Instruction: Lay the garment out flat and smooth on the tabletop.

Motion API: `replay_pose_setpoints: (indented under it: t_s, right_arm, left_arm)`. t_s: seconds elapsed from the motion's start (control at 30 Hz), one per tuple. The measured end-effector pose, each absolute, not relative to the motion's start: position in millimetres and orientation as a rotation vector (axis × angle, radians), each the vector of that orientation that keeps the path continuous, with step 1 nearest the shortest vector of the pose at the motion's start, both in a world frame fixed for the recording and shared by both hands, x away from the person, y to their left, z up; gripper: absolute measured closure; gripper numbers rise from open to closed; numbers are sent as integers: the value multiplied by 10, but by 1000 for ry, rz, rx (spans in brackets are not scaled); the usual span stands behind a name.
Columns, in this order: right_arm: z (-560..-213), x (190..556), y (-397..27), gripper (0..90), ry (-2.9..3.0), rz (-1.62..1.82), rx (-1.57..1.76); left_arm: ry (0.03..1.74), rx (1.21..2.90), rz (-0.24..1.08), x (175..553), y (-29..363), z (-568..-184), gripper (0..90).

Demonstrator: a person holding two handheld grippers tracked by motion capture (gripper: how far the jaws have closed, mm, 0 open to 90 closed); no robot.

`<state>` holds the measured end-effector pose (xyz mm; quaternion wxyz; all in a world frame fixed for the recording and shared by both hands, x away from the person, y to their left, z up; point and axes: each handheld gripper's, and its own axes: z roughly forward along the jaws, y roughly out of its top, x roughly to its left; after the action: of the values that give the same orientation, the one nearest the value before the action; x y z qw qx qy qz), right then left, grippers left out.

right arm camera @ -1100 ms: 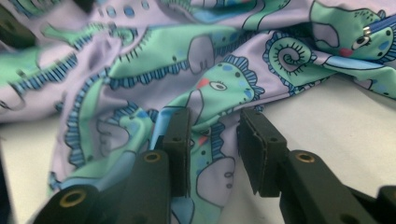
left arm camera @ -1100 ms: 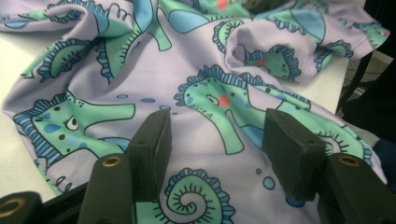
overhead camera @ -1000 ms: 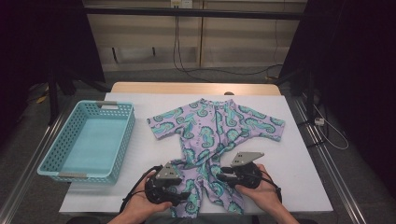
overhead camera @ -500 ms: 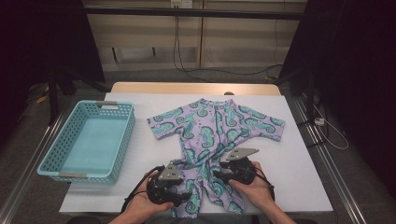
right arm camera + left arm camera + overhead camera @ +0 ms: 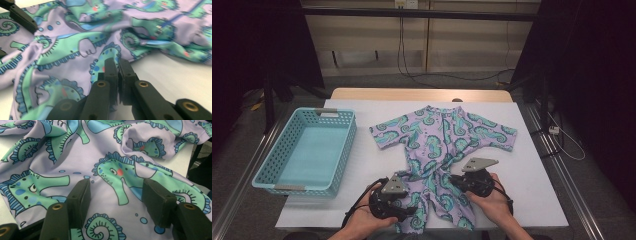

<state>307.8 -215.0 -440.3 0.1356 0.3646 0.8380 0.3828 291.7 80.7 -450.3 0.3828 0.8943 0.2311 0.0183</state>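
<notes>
Blue basket [image 5: 307, 150] sits at table's left, well apart from the work. Seahorse-print romper [image 5: 444, 145] lies spread at centre of the white table [image 5: 532, 190], its legs toward the near edge. Left gripper [image 5: 113, 195] hovers over the near left leg, jaws apart, nothing pinched. Right gripper [image 5: 118, 68] has just been closing, now clenched on the fabric edge of the right leg. Judgement: left should pinch its hem just as firmly before lifting, both rising together so the fold stays even.
</notes>
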Motion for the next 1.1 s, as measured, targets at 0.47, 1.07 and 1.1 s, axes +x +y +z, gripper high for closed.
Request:
replay_pose_setpoints:
  t_s: [0.47,1.07,1.1]
  right_arm:
    - [-4382,2756,-2791,883,2348,1011,1188]
    - [-4371,2394,-2909,844,2419,961,1122]
    - [-4370,2402,-2914,817,2417,964,1135]
  left_arm:
    - [535,2299,3,2847,755,-4489,687]
    - [481,2277,-106,2562,801,-4359,682]
    - [493,2265,-96,2583,817,-4337,628]
